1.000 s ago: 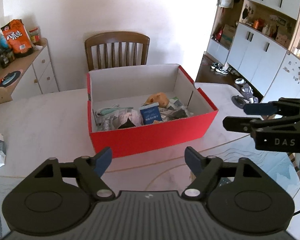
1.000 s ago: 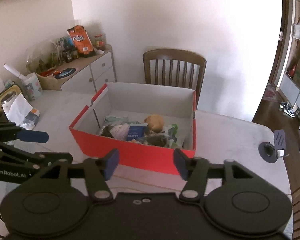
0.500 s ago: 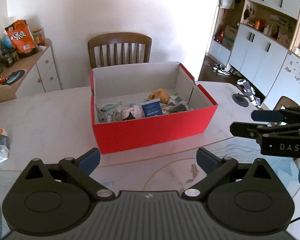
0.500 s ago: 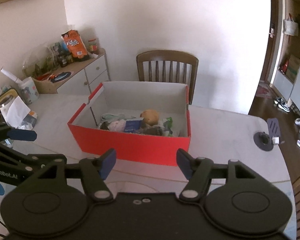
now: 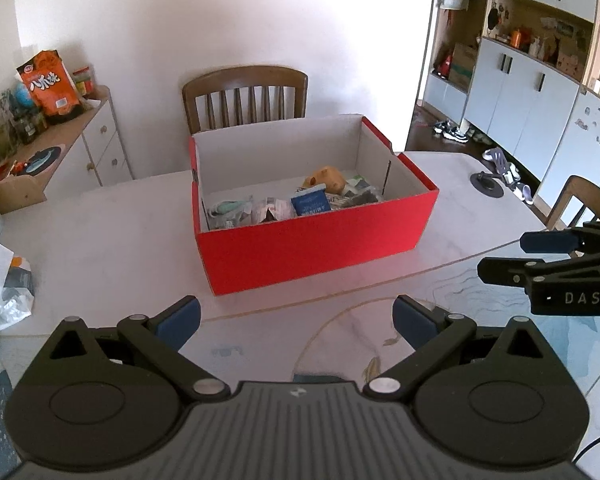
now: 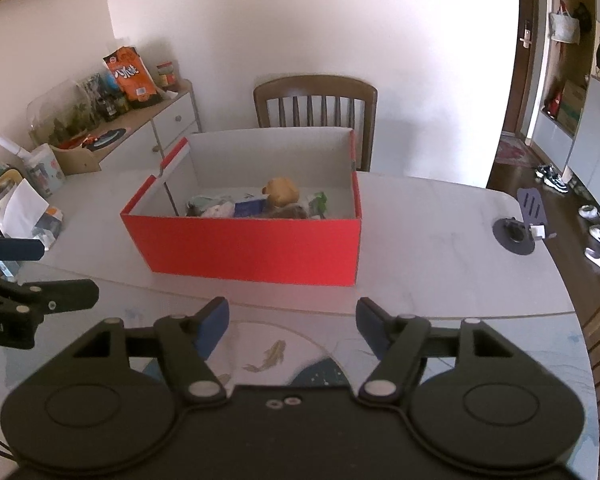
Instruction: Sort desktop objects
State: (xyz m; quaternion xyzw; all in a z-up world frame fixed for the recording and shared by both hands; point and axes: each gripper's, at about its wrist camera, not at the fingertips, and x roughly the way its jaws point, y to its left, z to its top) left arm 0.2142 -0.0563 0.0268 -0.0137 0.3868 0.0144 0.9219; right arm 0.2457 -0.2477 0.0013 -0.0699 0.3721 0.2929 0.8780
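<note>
Red cardboard box w/ white interior (image 5: 316,240), lidless, upright on pale tabletop, long side facing cams. Inside, piled along floor: tan plush toy (image 5: 326,178) toward back, blue packet w/ white print (image 5: 310,204) leaning at centre, crumpled white wrappers (image 5: 270,212), mint-green item (image 5: 230,206) at left end, dark item (image 5: 364,199) at right.

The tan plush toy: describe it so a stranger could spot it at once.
Find the open red cardboard box on the white marble table, in front of the wooden chair. Toward its back lies the rounded tan plush toy, the only soft, bulging item among flat packets.
</note>
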